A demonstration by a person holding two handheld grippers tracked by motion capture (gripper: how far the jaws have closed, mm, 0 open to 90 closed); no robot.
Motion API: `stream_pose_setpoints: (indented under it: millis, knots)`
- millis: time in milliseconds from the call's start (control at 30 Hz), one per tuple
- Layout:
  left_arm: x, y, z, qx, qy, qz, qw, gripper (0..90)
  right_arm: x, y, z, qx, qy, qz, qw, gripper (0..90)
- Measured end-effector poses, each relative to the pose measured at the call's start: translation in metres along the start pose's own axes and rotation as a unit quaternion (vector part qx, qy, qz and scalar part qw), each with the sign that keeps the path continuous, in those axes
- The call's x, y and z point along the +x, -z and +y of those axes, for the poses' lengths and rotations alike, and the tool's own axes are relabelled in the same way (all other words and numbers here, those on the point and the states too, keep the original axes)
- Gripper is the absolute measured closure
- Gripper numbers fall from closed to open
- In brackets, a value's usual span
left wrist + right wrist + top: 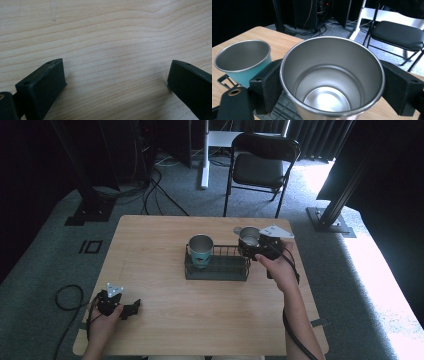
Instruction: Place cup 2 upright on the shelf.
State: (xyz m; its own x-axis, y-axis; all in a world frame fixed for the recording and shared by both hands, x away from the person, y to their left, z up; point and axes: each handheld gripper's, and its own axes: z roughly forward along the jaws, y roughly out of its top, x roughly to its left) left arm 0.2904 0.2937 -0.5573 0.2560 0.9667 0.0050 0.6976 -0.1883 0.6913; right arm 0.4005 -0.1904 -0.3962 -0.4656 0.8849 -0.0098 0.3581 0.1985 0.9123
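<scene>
- Steel cup (332,82) sits pinched between the jaws of the right gripper (258,246), upright, mouth open to the camera, just above the right end of a dark wire rack (217,266).
- Lowering it well, in my judgement, means keeping it level, clearing the rack's rim, and setting it down beside the teal cup (200,251) without knocking that one (it already stands in the rack, to the left of the jaws).
- Held cup: bare brushed metal, shiny inside, thin rolled rim, empty.
- Teal cup: same shape, painted outside, steel inside.
- Left gripper (118,306) rests low on the wooden table (105,37), well apart from the rack, jaws spread with nothing between them.
</scene>
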Motion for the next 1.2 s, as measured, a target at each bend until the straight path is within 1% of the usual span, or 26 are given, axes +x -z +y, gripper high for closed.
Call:
stream_pose_setpoints:
  millis: [300, 367, 467, 533, 600, 867, 967, 1133, 1200]
  knots:
    - [0.0, 0.0, 0.0, 0.0, 0.0, 0.0, 1.0, 2.3, 0.017, -0.019, 0.0, 0.004, 0.003, 0.023, 0.9997, 13.3]
    - [0.0, 0.0, 0.0, 0.0, 0.0, 0.0, 1.0, 2.3, 0.02, -0.024, -0.001, 0.011, 0.008, 0.027, 0.9996, 13.3]
    - [0.0, 0.0, 0.0, 0.0, 0.0, 0.0, 1.0, 2.3, 0.023, -0.031, -0.006, 0.017, 0.005, 0.033, 0.9993, 13.3]
    - [0.0, 0.0, 0.0, 0.0, 0.0, 0.0, 1.0, 2.3, 0.024, -0.033, -0.007, 0.019, 0.005, 0.034, 0.9992, 13.3]
    - [0.0, 0.0, 0.0, 0.0, 0.0, 0.0, 1.0, 2.3, 0.027, -0.038, -0.012, 0.024, 0.005, 0.039, 0.9989, 13.3]
    - [0.0, 0.0, 0.0, 0.0, 0.0, 0.0, 1.0, 2.3, 0.03, -0.05, -0.025, 0.038, 0.003, 0.043, 0.9984, 13.3]
    - [0.0, 0.0, 0.0, 0.0, 0.0, 0.0, 1.0, 2.3, 0.03, -0.054, -0.03, 0.042, 0.006, 0.039, 0.9983, 13.3]
    - [0.0, 0.0, 0.0, 0.0, 0.0, 0.0, 1.0, 2.3, 0.029, -0.059, -0.039, 0.046, 0.004, 0.034, 0.9983, 13.3]
    - [0.0, 0.0, 0.0, 0.0, 0.0, 0.0, 1.0, 2.3, 0.03, -0.061, -0.043, 0.049, 0.005, 0.037, 0.9981, 13.3]
